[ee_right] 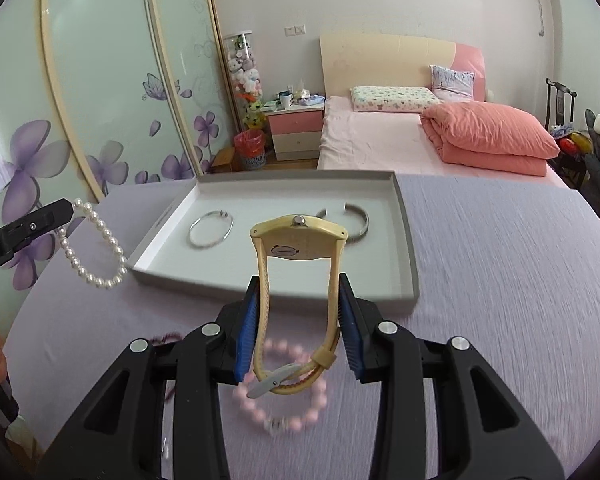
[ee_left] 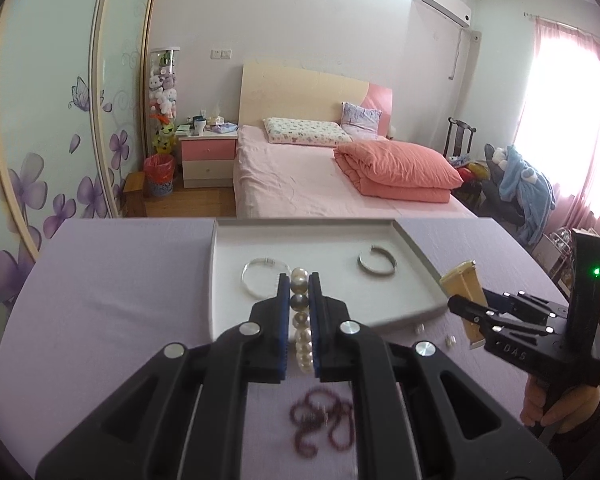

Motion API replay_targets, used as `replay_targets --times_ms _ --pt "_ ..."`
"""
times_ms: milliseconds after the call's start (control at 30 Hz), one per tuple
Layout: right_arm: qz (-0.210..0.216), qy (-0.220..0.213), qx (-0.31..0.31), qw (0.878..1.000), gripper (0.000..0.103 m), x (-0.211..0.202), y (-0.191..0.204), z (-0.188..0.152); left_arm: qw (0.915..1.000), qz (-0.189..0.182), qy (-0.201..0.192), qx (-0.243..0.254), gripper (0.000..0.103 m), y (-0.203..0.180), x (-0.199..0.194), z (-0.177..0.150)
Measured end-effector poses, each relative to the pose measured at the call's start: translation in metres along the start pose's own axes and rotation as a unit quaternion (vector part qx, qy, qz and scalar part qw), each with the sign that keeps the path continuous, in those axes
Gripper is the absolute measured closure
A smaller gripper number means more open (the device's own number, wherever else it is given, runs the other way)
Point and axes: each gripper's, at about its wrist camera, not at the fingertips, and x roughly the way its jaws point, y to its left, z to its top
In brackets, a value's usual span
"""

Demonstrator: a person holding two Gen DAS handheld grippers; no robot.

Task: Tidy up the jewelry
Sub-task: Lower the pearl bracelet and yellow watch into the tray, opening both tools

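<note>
Pink bed (ee_left: 300, 176) w/ nightstand (ee_left: 208, 156), bright curtained window (ee_left: 560, 120) rt

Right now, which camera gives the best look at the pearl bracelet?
The right wrist view: the pearl bracelet hangs as a full open loop from the left tongs. In the left wrist view you see it edge-on, just a short row of pearls pinched between the tongs' pads, the loop's shape hidden.

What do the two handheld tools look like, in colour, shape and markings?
Both are black plastic with silver round pivot pins and blue ribbed pads on the inner faces of the fingers. The right tool seen from the left wrist view has an upright black block with a green light and white letters "DAS". The left tool shows white lettering ending in "obot.AI" in the right wrist view.
</note>
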Motion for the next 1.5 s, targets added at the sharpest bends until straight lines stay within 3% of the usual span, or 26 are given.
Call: replay_targets --times_ms 200,367,533,633,800,1167,1233,1300,1433,1500 --pt "0.004 0.033 0.029 0.999 0.065 0.052 -0.018 0.028 0.9999 0.004 0.005 -0.008 0.094 -0.002 0.049 0.029" --pt "0.003 0.077 0.052 0.996 0.065 0.093 -0.031 0.028 0.9998 0.009 0.017 -0.009 0.094 -0.005 0.086 0.042" --pt "-0.008 0.094 0.045 0.995 0.065 0.112 -0.032 0.024 0.9995 0.006 0.029 -0.009 0.094 -0.007 0.113 0.048" --pt "-0.013 0.101 0.042 0.994 0.061 0.118 -0.031 0.022 0.9994 0.006 0.034 -0.008 0.094 -0.008 0.125 0.048" --pt "-0.006 0.096 0.046 0.994 0.039 0.114 -0.035 0.024 0.9991 0.004 0.041 -0.01 0.094 -0.007 0.14 0.051" --pt "-0.006 0.075 0.036 0.997 0.038 0.095 -0.038 0.023 0.9979 -0.003 0.061 -0.023 0.093 -0.011 0.173 0.048" --pt "-0.009 0.071 0.035 0.997 0.038 0.089 -0.041 0.021 0.9976 -0.003 0.062 -0.031 0.088 -0.01 0.174 0.048" --pt "-0.01 0.067 0.035 0.997 0.038 0.083 -0.042 0.019 0.9976 0.003 0.057 -0.041 0.056 -0.006 0.168 0.047" --pt "-0.008 0.051 0.036 0.998 0.038 0.064 -0.04 0.012 0.9978 0.015 0.042 -0.049 0.049 0.005 0.145 0.045" --pt "-0.002 0.044 0.036 0.998 0.038 0.053 -0.038 0.007 0.998 0.026 0.034 -0.047 0.038 0.011 0.129 0.041"
